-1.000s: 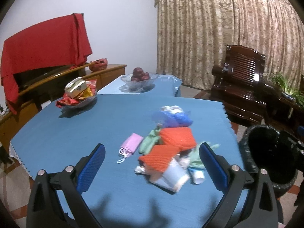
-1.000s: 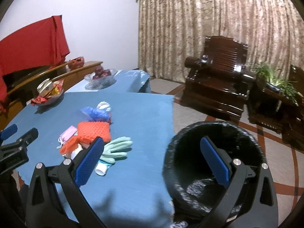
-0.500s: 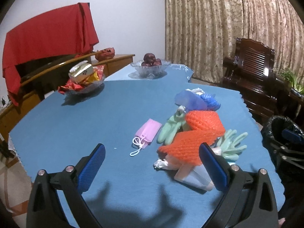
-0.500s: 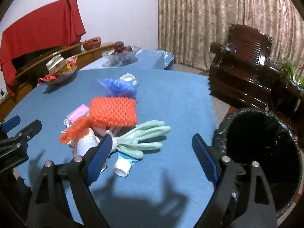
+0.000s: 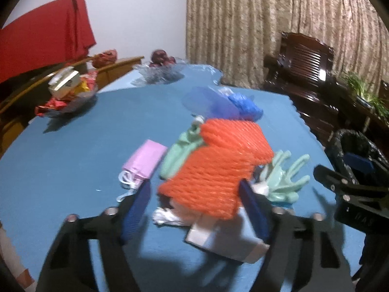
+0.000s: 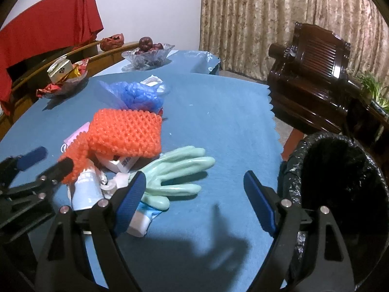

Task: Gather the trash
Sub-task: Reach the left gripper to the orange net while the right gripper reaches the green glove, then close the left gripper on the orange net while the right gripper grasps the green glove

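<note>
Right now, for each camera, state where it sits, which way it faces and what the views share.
Left wrist: on the left gripper, looking across the table at the orange foam net; its open fingers show.
Right wrist: on the right gripper, facing the green glove and black bin; open fingers show.
Shared: net, glove, bin, each other's gripper.

A table covered with a blue cloth with a scalloped edge (image 6: 218, 121) carries everything. Near its middle lies a heap of trash — an orange foam fruit net (image 6: 126, 131) on top, a crumpled blue plastic bag (image 6: 138, 95) just behind it, pale green rubber gloves (image 6: 177, 170) spread toward the right edge, a pink face mask (image 5: 145, 160) flat on the cloth to the left, and white-and-blue tubes (image 6: 85, 189) at the front. Farther back stand a glass dish of wrapped snacks (image 6: 63, 77) and a glass bowl of dark red fruit (image 6: 148, 51) — well apart from the heap.
</note>
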A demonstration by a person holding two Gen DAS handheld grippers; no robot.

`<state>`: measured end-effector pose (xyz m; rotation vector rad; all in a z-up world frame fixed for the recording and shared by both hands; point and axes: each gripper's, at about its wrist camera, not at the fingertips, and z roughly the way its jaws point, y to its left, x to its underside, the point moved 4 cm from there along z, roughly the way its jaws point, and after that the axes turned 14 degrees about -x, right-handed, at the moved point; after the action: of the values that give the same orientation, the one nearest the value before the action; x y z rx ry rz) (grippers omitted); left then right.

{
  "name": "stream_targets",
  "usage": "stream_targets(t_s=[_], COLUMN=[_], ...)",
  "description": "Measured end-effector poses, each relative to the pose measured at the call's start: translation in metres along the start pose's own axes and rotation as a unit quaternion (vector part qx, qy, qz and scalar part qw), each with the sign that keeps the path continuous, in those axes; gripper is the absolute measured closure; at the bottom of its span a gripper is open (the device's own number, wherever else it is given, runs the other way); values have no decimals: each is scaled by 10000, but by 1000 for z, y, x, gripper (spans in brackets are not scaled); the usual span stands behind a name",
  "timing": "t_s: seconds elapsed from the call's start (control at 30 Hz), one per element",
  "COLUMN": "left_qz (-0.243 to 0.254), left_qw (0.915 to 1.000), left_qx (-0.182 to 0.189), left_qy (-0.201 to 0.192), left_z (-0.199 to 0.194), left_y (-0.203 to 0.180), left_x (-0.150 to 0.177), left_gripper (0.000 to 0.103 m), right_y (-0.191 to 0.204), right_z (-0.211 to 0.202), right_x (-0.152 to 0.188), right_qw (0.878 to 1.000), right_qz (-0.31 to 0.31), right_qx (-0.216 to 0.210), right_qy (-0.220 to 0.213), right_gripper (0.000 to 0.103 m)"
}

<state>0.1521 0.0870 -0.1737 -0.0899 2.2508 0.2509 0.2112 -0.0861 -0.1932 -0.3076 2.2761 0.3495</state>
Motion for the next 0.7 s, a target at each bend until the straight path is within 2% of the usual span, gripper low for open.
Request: stream_targets(t_s=[0.03,0.1,0.13,0.2,0.3,0.57,0.63,0.7], left_qz=[13,-46,-77,-98,-240,-280,-296,-315], left_qw=[9999,9991,9987,9985,9980,9982,9981,9981], left_qx=[128,373,461,499,543,504,499,492], left_qy=[83,172,192,212,219,180,185,186], left_z=[4,9,9,12,14,12,12,11], left_y=[-2,-3,-4,-3,1,6,8,10], left_x=[2,5,5,5,5,4,3,2], left_gripper=[48,66,72,86,91,93,93,93], right_y=[0,1,2,4,8,18,18,18], right_z=[2,6,7,11,19,54,61,67], right_x=[-1,-2,-3,-4,-2,4,4,3], right_qw=[10000,10000,9999,9999,9996,9983,9977,9966], right_qz=[-17,-81,-102,-124,-169,-249,-214,-125], right_qx=[-7,-22,-37,-77,-165,-272,-343,-526], right_qy=[5,15,18,39,137,444,539,621], right_gripper=[23,23,23,23,23,24,30,48])
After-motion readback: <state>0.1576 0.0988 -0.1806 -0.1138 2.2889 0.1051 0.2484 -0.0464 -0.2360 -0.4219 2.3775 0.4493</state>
